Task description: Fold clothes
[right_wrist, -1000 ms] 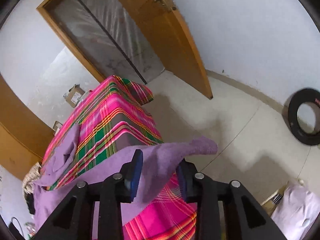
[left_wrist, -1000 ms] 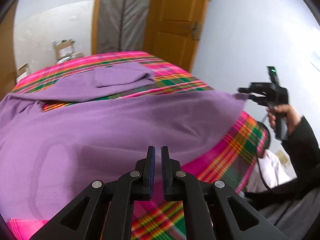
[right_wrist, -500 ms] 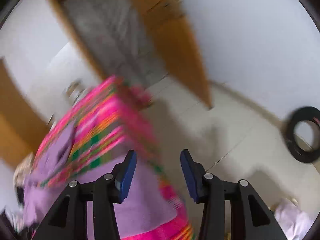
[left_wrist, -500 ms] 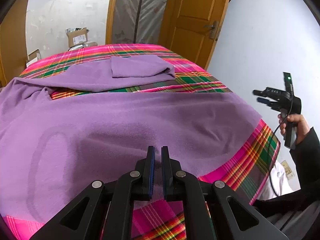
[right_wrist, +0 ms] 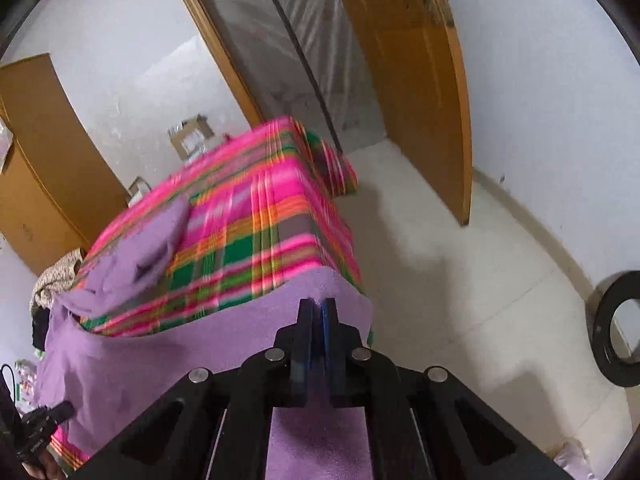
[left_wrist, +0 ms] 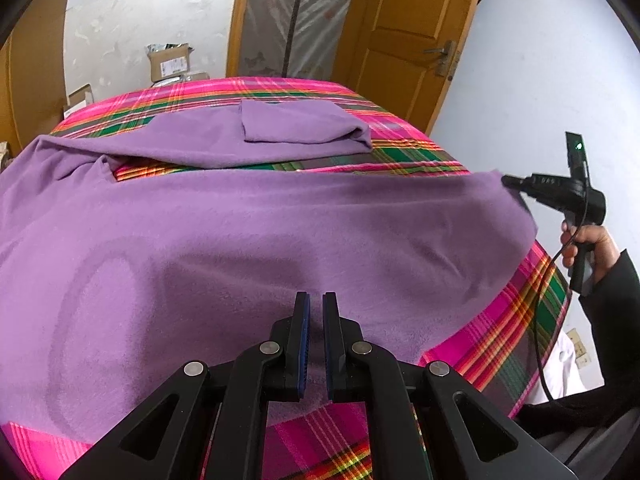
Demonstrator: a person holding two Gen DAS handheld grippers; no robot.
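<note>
My left gripper (left_wrist: 316,300) sits low over the near hem of the soft purple fleece garment (left_wrist: 260,240), its fingers pointing forward and slightly down. The blue-padded jaws stand nearly together with a narrow gap; purple cloth shows in that gap, but I cannot tell whether they actually pinch it.

My right gripper (right_wrist: 318,308) is level with the table's right edge, its jaws pressed together on the garment's far right corner. In the left wrist view that gripper's black body (left_wrist: 556,196) reaches in from the right, fingertips meeting the cloth corner, and my right hand (left_wrist: 584,244) wraps the handle below it, dark sleeve (left_wrist: 612,304) trailing down. A black cable (left_wrist: 540,340) hangs from the handle.

The garment lies spread across the bright pink, green and orange plaid tablecloth (left_wrist: 500,328), covering most of the near half. One sleeve stretches along the far side with its end folded back on itself (left_wrist: 300,128).

Right wrist view is motion-blurred over the plaid. A black ring-shaped object (right_wrist: 620,328) leans by the wall on the floor.
</note>
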